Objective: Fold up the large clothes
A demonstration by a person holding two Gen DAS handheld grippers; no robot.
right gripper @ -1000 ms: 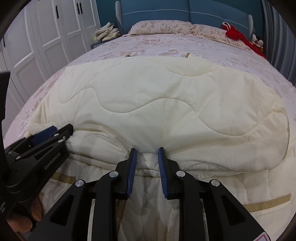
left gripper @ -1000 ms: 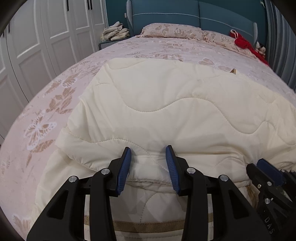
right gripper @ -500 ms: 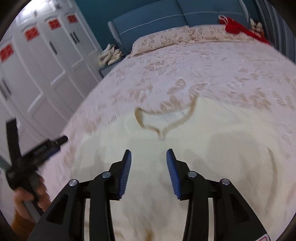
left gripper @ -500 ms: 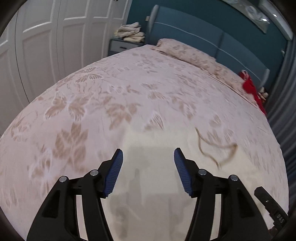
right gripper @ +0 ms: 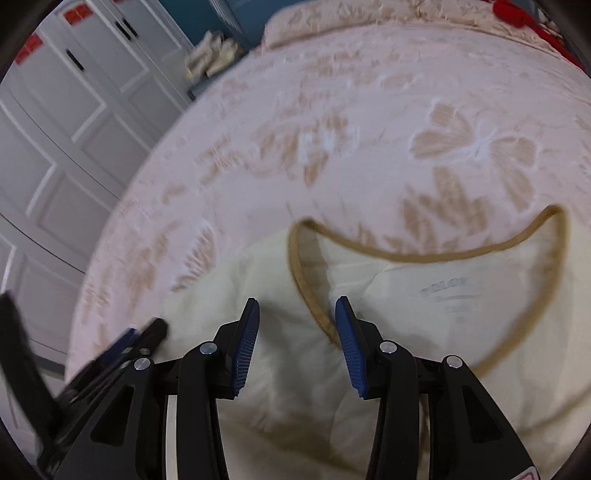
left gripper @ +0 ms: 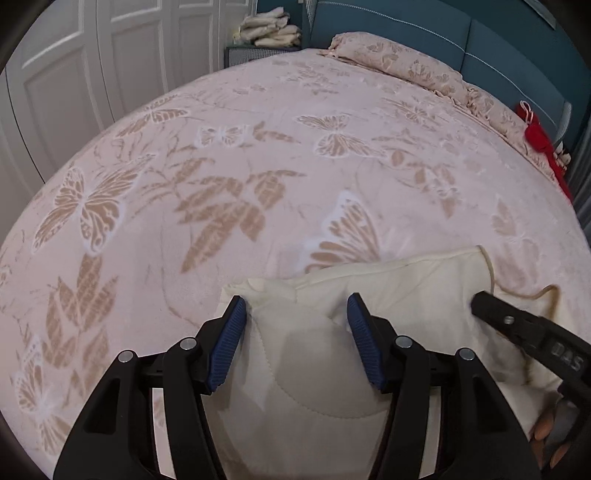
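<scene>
A cream quilted garment (left gripper: 388, 291) with tan trim lies folded on the pink floral bed. In the left wrist view my left gripper (left gripper: 295, 314) is open, its blue pads straddling the garment's far left corner. In the right wrist view my right gripper (right gripper: 295, 317) is open over the same garment (right gripper: 424, 295), near its tan-edged neckline (right gripper: 314, 291). The right gripper's tip (left gripper: 517, 325) shows at the right of the left view, and the left gripper (right gripper: 122, 350) shows blurred at the left of the right view.
The bedspread (left gripper: 221, 166) with butterfly print stretches ahead. Pillows (left gripper: 399, 62) and a red item (left gripper: 539, 136) lie by the teal headboard. White wardrobe doors (left gripper: 92, 62) stand on the left, beside a nightstand with folded cloths (left gripper: 269, 29).
Both grippers let go of the garment fold and opened wider. They moved forward over the garment, whose far edge with the neckline now lies just ahead.
</scene>
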